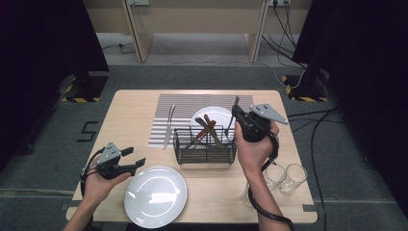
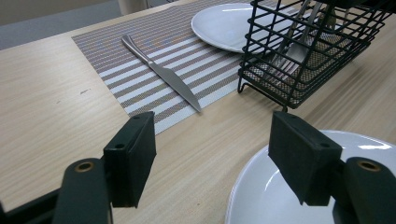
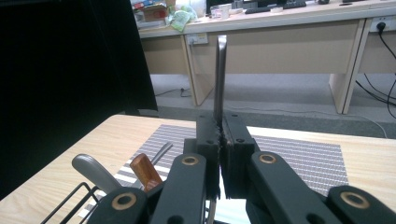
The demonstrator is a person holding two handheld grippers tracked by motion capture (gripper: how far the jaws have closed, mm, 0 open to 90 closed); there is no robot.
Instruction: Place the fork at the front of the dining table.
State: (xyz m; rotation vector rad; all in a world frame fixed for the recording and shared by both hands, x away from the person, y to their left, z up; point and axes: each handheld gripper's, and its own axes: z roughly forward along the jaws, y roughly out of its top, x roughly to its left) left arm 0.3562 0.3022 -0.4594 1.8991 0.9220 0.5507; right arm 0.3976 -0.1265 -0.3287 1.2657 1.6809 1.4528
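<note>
Setting the table: we stand part-way through laying out one place, with cutlery coming out of a wire caddy piece by piece.

Left claw: our left gripper (image 1: 136, 157) hangs released and empty, its jaws wide apart, hovering low at the near left of the table (image 1: 130, 103).

Just under it: the near plate (image 1: 155, 195) lies beside and slightly below the left claw's right jaw, bare, not yet moved to any setting.

Ahead of the left claw: a table knife (image 2: 161, 73) lies flat on the striped placemat (image 2: 112, 44), so we judge that piece already placed.

Right claw: our right gripper (image 3: 221, 144) is clenched on a metal utensil (image 3: 219, 79), whose slim handle stands upright above the jaws. Its working end is hidden below the claw, so we cannot tell its kind.

Below the right claw: the wire caddy (image 1: 205, 145) sits just beneath and to its left, with wooden-handled and metal pieces (image 1: 204, 131) inside, left to sort.

Beyond the caddy: a far plate (image 1: 214, 117) rests on the placemat, partly hidden behind the wire.

Beside the right forearm: two glasses (image 1: 285, 177) wait at the table's near right, untouched.

Judgement: knife and one plate set; the held utensil must yet reach the mat, the rest follow.
</note>
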